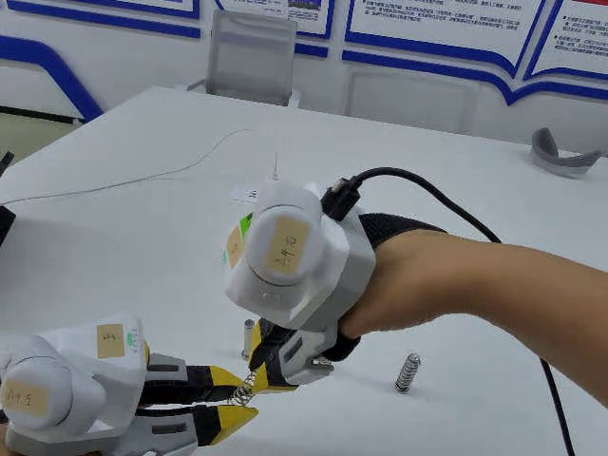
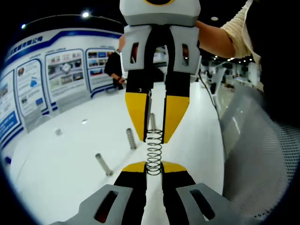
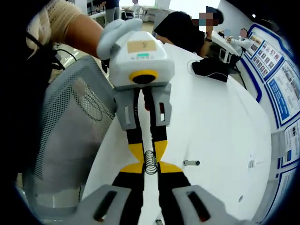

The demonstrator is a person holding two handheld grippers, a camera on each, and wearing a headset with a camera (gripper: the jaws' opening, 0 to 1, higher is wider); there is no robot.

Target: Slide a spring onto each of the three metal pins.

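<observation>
Two springs are in sight. One spring [image 2: 154,152] is held between the two grippers, just above the centre of the left gripper view. A second spring [image 1: 408,371] lies loose on the white worktop [image 1: 142,247], in the lower right of the head view.

The left gripper [image 2: 153,168] rises from the bottom of its own view. Its yellow fingers [image 2: 133,167] are drawn close together and pinch the spring's lower end. The right gripper [image 3: 150,168] has its fingers nearly pressed together on the other end of the same spring.

Three metal pins can be counted in the left gripper view, all upright. One pin [image 2: 103,164] stands left of centre and another pin [image 2: 131,138] just above it to the right. A third pin [image 2: 152,121] is partly seen between the right gripper's fingers.

Each gripper carries tan paper labels with handwriting that is too faint to read. One black cable [image 1: 427,185] runs from the right gripper across the upper right of the head view. Blue-bordered wall posters [image 1: 432,24] line the top of the head view, and their print is too small to make out. One grey chair [image 1: 252,52] stands at the top centre.
</observation>
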